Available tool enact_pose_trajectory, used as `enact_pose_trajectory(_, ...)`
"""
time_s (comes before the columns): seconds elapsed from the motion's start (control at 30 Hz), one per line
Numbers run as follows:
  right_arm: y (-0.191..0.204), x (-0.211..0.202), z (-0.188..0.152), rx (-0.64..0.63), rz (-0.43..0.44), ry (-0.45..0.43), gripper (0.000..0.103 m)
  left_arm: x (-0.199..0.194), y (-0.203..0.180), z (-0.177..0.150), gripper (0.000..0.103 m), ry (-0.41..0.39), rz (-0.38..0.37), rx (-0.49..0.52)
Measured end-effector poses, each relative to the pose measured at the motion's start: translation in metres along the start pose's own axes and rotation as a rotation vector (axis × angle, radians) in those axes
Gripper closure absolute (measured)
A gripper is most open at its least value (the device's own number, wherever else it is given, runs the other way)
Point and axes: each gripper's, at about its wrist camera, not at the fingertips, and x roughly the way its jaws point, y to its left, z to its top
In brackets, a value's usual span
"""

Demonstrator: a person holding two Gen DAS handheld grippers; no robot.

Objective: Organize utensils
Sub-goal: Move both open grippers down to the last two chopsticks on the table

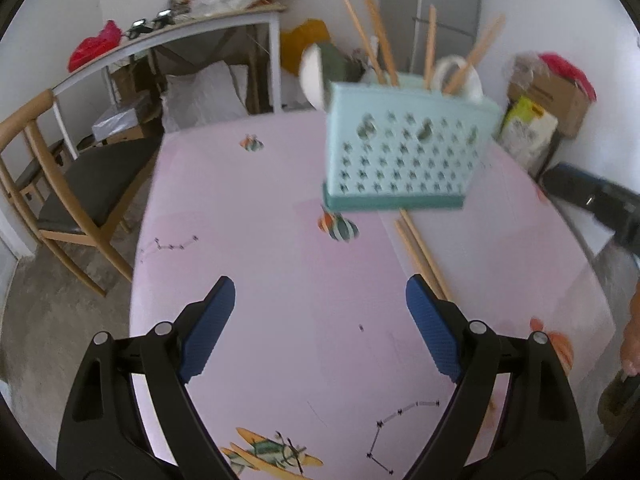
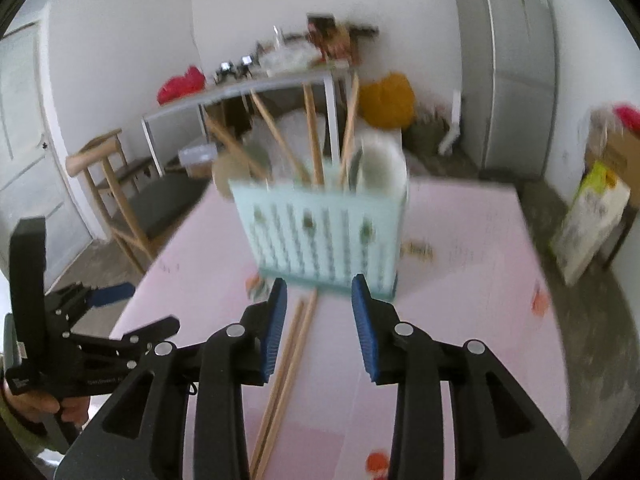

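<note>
A light teal perforated utensil holder (image 1: 404, 152) stands on the pink table (image 1: 260, 272); it also shows in the right wrist view (image 2: 324, 236). It holds several wooden chopsticks (image 1: 374, 36) and white spoons (image 1: 460, 74). A loose pair of chopsticks (image 1: 420, 256) lies on the table in front of the holder, also in the right wrist view (image 2: 288, 364). My left gripper (image 1: 320, 316) is open and empty above the table, left of the loose pair. My right gripper (image 2: 318, 304) is open, its left finger beside the loose pair.
A wooden chair (image 1: 60, 192) stands at the table's left edge. A cluttered side table (image 1: 180, 36) is against the back wall. Boxes (image 1: 548, 108) sit at the right. A grey fridge (image 2: 508, 64) stands behind. The left gripper (image 2: 60, 340) shows in the right wrist view.
</note>
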Motion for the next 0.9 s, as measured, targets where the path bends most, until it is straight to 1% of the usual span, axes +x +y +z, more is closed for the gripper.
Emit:
enact_pose_trajectory(0.13, -0.009, 0.018, -0.036, 0.069, 0.003, 0.119, 0.07, 0.01, -0.015, -0.013, 0.02, 0.036, -0.029, 0.028)
enact_pose_trajectory(0.23, -0.013, 0.028, -0.057, 0.1, -0.006, 0.182, 0.07, 0.019, -0.025, -0.02, 0.02, 0.066, -0.057, 0.032)
enact_pose_trajectory(0.3, -0.016, 0.032, -0.067, 0.117, -0.018, 0.211, 0.07, 0.025, -0.032, -0.023, 0.026, 0.079, -0.086, 0.035)
enact_pose_trajectory(0.4, -0.022, 0.035, -0.072, 0.142, -0.028, 0.222, 0.07, 0.036, -0.044, -0.025, 0.04, 0.108, -0.122, 0.047)
enact_pose_trajectory(0.43, -0.025, 0.035, -0.073, 0.154, -0.03, 0.222, 0.07, 0.04, -0.047, -0.025, 0.047, 0.118, -0.135, 0.048)
enact_pose_trajectory(0.47, -0.027, 0.036, -0.073, 0.161, -0.031, 0.222, 0.07, 0.043, -0.05, -0.025, 0.052, 0.128, -0.149, 0.047)
enact_pose_trajectory(0.5, -0.029, 0.037, -0.073, 0.169, -0.032, 0.222, 0.07, 0.047, -0.052, -0.025, 0.055, 0.136, -0.16, 0.045)
enact_pose_trajectory(0.57, -0.032, 0.037, -0.072, 0.183, -0.034, 0.223, 0.07, 0.056, -0.058, -0.024, 0.066, 0.159, -0.184, 0.039)
enact_pose_trajectory(0.6, -0.033, 0.038, -0.073, 0.189, -0.031, 0.225, 0.07, 0.061, -0.06, -0.023, 0.069, 0.174, -0.195, 0.03)
enact_pose_trajectory(0.63, -0.034, 0.038, -0.073, 0.192, -0.031, 0.225, 0.07, 0.065, -0.063, -0.022, 0.073, 0.183, -0.199, 0.024)
enact_pose_trajectory(0.7, -0.035, 0.039, -0.073, 0.195, -0.026, 0.226, 0.07, 0.071, -0.067, -0.022, 0.077, 0.2, -0.209, 0.017)
enact_pose_trajectory(0.77, -0.036, 0.04, -0.073, 0.199, -0.019, 0.228, 0.07, 0.074, -0.071, -0.02, 0.08, 0.196, -0.202, 0.023)
enact_pose_trajectory(0.9, -0.037, 0.041, -0.074, 0.203, -0.01, 0.231, 0.07, 0.077, -0.077, -0.016, 0.081, 0.214, -0.203, 0.019)
